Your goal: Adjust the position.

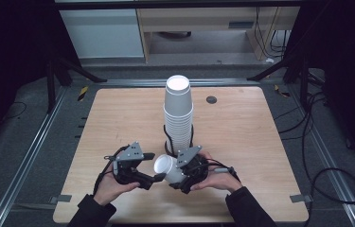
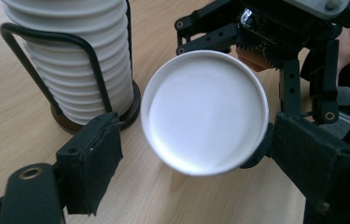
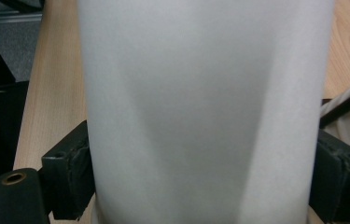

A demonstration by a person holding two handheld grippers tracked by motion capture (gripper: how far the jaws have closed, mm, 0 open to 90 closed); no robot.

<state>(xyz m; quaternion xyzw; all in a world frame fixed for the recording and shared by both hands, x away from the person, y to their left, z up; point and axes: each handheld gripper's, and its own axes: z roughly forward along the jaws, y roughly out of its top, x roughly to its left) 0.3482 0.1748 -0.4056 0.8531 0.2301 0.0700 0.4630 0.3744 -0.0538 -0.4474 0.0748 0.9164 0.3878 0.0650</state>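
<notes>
A single white paper cup (image 1: 165, 167) lies sideways just above the wooden table (image 1: 241, 142), with my right gripper (image 1: 175, 171) shut on its wall. In the right gripper view the cup (image 3: 205, 107) sits between both pads (image 3: 70, 177). Its round rimmed end (image 2: 205, 112) faces my left gripper (image 1: 155, 166), which is open with one jaw on each side of that end. The left gripper's (image 2: 200, 172) right pad (image 2: 312, 158) is close to the rim; whether it touches I cannot tell. Behind the cup is the right gripper's body (image 2: 275, 42).
A tall stack of white cups (image 1: 178, 113) stands in a black wire holder (image 2: 88, 60) on a round base at the table's middle, just behind both grippers. A dark round grommet (image 1: 211, 100) sits at the far right. Cables lie on the floor to the right.
</notes>
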